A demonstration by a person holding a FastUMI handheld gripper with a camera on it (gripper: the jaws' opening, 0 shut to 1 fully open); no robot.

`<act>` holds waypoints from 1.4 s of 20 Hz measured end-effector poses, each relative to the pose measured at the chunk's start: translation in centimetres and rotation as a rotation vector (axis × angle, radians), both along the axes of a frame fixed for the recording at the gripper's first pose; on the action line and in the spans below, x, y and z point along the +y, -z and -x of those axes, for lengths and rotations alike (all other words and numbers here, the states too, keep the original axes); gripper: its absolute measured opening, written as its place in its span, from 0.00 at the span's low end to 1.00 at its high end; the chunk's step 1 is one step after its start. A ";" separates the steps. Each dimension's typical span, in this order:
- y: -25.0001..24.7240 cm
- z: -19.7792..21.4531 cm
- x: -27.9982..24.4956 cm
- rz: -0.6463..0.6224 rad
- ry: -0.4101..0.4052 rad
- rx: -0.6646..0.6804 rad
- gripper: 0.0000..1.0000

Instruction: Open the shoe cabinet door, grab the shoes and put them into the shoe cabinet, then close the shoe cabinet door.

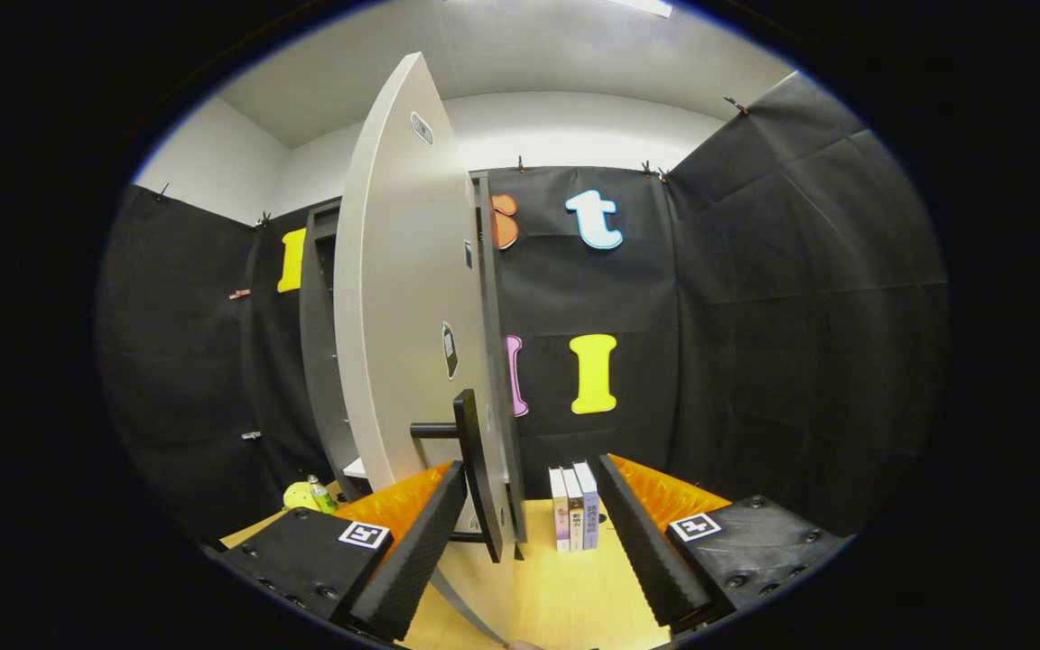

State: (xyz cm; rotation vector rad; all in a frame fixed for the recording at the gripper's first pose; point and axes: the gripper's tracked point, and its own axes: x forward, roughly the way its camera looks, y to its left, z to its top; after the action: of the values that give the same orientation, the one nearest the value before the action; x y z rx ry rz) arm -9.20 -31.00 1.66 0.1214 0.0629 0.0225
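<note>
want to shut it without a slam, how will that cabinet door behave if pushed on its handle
The cabinet door looks like a stiff flat panel, so it should swing rather than flex. It is tall and hangs edge-on from the cabinet, so it probably moves easily. The handle sits between the gripper's open jaws and looks rigid.

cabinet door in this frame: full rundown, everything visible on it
The light grey flat-panel cabinet door stands swung open, edge-on to the camera, its dark edge facing the gripper. A black bar handle juts from its lower part, between the open fingers, touching neither as far as I can tell. Small stickers dot its face. Behind it stands the dark cabinet frame.
</note>
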 end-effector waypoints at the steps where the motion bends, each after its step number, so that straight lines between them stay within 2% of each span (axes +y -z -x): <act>1: 0.0 -0.1 0.9 0.000 -0.008 -0.002 0.97; 9: 0.3 -1.6 8.1 -0.021 -0.054 -0.004 0.97; 15: 0.8 -3.7 11.9 -0.057 -0.054 0.003 0.97; 21: 0.6 -5.1 16.1 -0.005 -0.074 -0.012 0.97; 28: 0.8 -7.3 19.9 0.010 -0.060 -0.016 0.97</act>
State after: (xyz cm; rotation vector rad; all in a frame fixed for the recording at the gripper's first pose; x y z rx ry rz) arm -1.89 -11.14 0.90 0.1093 0.0509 0.0831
